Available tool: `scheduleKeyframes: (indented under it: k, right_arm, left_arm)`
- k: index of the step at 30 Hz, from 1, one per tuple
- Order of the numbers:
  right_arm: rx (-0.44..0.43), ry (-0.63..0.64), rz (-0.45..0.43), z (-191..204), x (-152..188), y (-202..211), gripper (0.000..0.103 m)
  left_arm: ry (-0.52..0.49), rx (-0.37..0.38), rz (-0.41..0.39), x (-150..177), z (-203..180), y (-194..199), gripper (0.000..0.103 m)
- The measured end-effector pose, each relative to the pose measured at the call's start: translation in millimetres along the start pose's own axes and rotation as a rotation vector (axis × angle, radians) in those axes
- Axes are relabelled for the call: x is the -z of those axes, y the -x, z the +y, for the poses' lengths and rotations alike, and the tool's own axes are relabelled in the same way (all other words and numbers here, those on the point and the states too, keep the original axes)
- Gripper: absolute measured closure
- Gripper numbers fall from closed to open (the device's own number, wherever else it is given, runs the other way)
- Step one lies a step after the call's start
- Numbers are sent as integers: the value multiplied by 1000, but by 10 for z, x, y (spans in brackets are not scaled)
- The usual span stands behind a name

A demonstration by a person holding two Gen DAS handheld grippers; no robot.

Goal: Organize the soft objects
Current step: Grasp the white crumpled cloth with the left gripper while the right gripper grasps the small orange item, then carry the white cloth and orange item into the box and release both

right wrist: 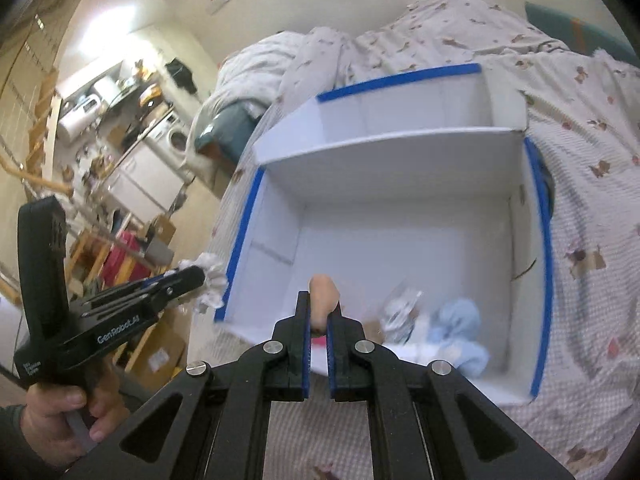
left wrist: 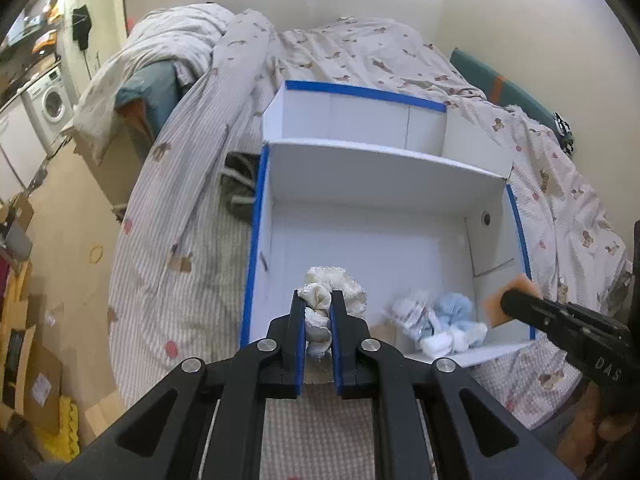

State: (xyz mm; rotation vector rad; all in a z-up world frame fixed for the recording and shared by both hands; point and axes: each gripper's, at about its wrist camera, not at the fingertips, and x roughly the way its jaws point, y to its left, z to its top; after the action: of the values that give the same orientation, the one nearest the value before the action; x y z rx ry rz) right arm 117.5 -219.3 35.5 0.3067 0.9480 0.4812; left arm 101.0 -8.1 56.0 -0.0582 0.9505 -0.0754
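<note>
A white cardboard box with blue tape along its rims lies open on the bed. My left gripper is shut on a cream frilly cloth, held above the box's near end. My right gripper is shut on a peach-coloured sponge; the sponge also shows at the right in the left wrist view. On the box floor lie a light blue fluffy cloth and a white crinkly item. In the right wrist view the left gripper holds the frilly cloth left of the box.
The bed carries a striped duvet with a bear print and a pillow. Left of the bed are wooden flooring, cardboard boxes and a washing machine. A hand grips the left tool's handle.
</note>
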Motion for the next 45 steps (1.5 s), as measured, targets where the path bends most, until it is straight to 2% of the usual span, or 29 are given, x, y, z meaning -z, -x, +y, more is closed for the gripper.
scheduleKeyframes:
  k: [8,15,20,26,33,45]
  right_arm:
    - [26,-92,13,-368,-35,-162,95]
    - [75,-133,65,-540,6,-383,95]
    - [114,-141,116,-616,54,-561,95]
    - [135,-142,184,-632,90,-753,95]
    - [139,-110,225,-543,115,-897,94]
    - [144,-110,228,-552,130,-893,94]
  left_arm:
    - [-38,8,45,-107,-166,-358,93]
    - [-77,43,94,13,-303,-704,93]
    - [-67,78,128,89,-322,-896,93]
    - [-56,23,135,130,-294,-1045,93]
    - [-48,24,157,139,-311,-1145,93]
    - [-41,-1,165,180,-291,-1156,91]
